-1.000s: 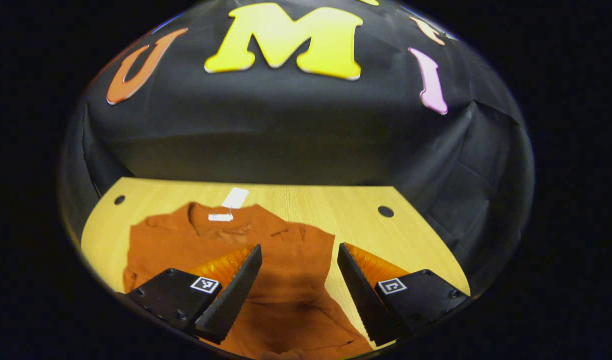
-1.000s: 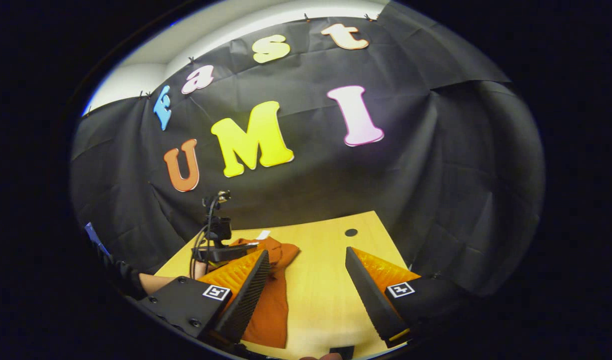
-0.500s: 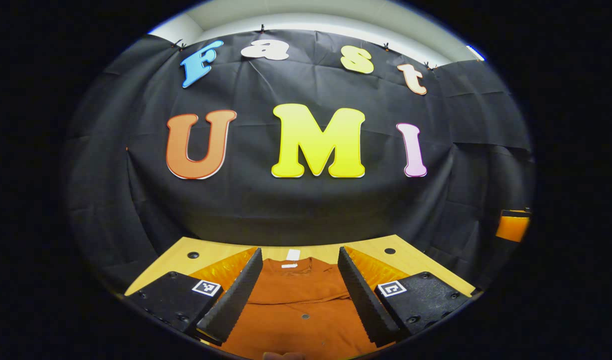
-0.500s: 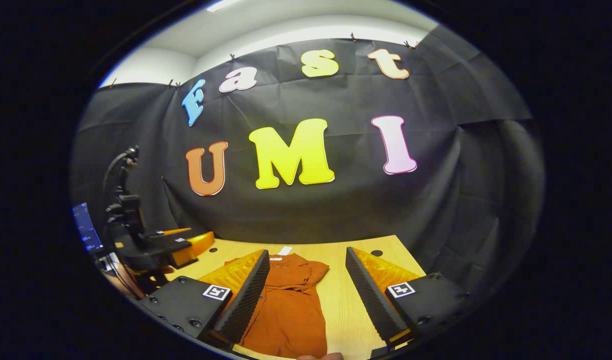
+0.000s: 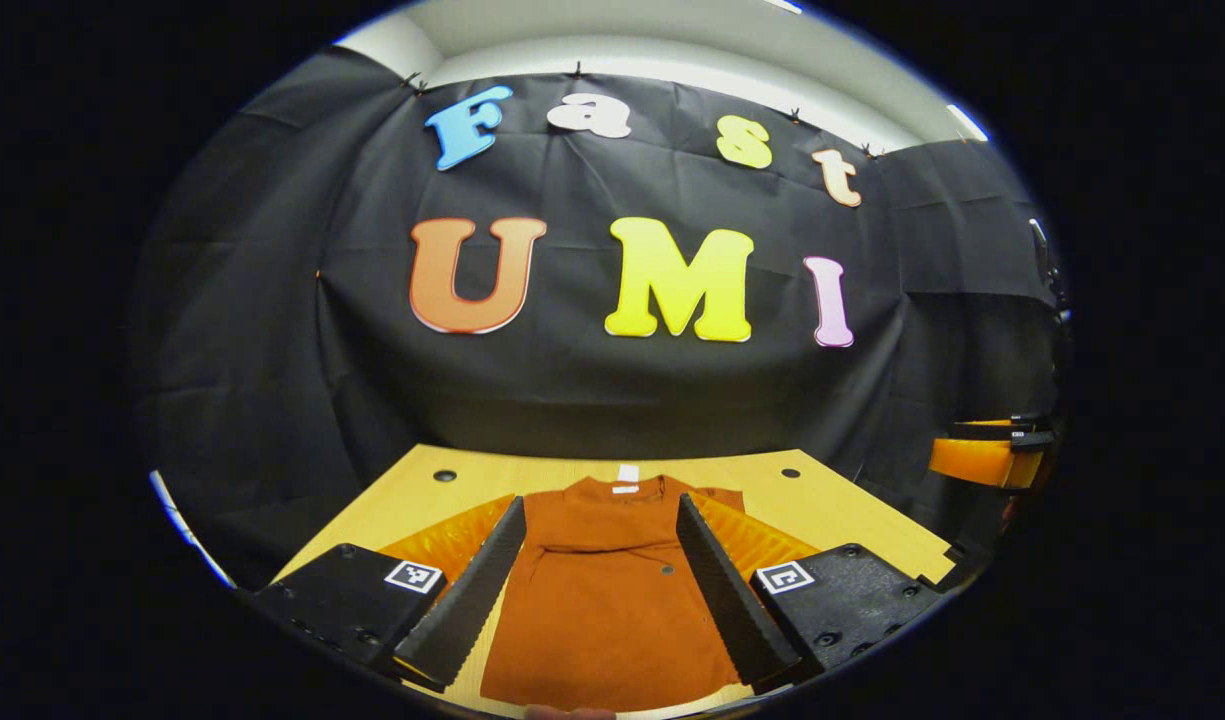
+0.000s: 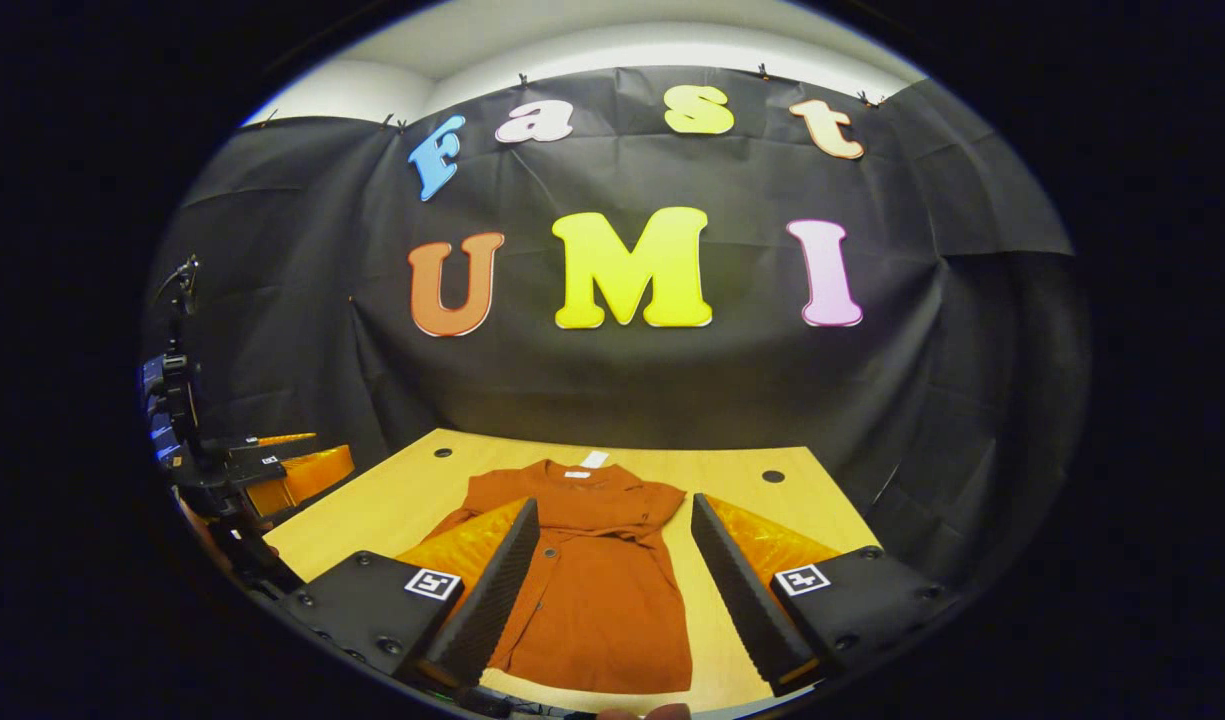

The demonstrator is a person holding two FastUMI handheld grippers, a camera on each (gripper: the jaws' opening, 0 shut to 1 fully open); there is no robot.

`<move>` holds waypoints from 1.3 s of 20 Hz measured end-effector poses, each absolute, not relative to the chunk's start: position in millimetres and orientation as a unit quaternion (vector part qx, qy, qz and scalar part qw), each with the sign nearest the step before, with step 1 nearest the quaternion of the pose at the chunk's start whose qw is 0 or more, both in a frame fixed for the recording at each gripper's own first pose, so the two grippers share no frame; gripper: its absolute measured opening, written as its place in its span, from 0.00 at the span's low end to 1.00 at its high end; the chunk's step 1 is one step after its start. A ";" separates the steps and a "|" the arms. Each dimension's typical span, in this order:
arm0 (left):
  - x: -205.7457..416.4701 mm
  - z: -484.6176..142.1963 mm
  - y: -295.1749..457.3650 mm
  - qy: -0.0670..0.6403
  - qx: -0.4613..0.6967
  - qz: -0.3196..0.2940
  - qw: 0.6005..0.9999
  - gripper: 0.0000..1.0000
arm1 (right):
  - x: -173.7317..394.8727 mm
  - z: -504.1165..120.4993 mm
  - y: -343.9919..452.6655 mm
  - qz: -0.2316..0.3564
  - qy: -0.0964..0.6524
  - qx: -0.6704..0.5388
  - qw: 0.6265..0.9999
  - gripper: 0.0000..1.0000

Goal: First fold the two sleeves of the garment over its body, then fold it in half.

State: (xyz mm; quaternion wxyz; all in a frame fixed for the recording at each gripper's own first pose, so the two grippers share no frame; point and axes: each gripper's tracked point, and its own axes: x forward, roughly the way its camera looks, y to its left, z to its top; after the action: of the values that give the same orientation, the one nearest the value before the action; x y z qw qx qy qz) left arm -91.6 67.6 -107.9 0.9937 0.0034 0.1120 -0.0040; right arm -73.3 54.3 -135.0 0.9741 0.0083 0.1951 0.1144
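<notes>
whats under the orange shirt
The orange shirt lies flat on the wooden table, which shows around it. Anything between the cloth and the tabletop is covered, so I can't tell.

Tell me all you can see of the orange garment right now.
The garment is a rust-orange shirt lying flat on the wooden table, collar toward the far wall, with a white tag at the neck. Both sleeves look folded in over the body, and small buttons show on it. It is not yet folded in half. Neither claw touches it.
</notes>
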 end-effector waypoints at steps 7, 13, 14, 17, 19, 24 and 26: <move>-150.4 -216.0 122.4 0.267 -0.026 -0.046 0.962 0.98 | -118.7 -239.8 6.7 0.098 0.317 -0.002 0.943 0.98; -211.8 -323.8 141.8 0.414 -0.060 -0.071 0.905 0.98 | -149.5 -310.2 -21.3 0.071 0.395 -0.024 0.916 0.98; -210.4 -330.3 142.1 0.423 -0.073 -0.065 0.901 0.98 | -153.1 -317.9 -23.6 0.066 0.403 -0.022 0.912 0.98; -206.7 -346.8 146.2 0.440 -0.104 -0.047 0.891 0.99 | -162.8 -334.7 -29.6 0.055 0.427 -0.020 0.902 0.98; -202.7 -355.3 148.3 0.446 -0.125 -0.036 0.885 0.99 | -163.8 -342.1 -32.2 0.044 0.434 -0.011 0.900 0.98; -195.2 -361.7 150.5 0.443 -0.145 -0.018 0.885 0.94 | -160.4 -360.9 -35.6 0.027 0.434 -0.007 0.901 0.98; -192.5 -363.1 148.9 0.446 -0.140 -0.011 0.884 0.86 | -164.0 -372.9 -27.3 0.027 0.445 0.007 0.895 0.98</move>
State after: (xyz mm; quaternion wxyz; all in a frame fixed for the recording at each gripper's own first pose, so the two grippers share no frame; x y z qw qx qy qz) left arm -192.5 148.9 -363.1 0.8838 -0.1401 0.4463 -0.0109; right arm -164.0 -27.3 -372.9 0.8948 0.0072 0.4455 0.0274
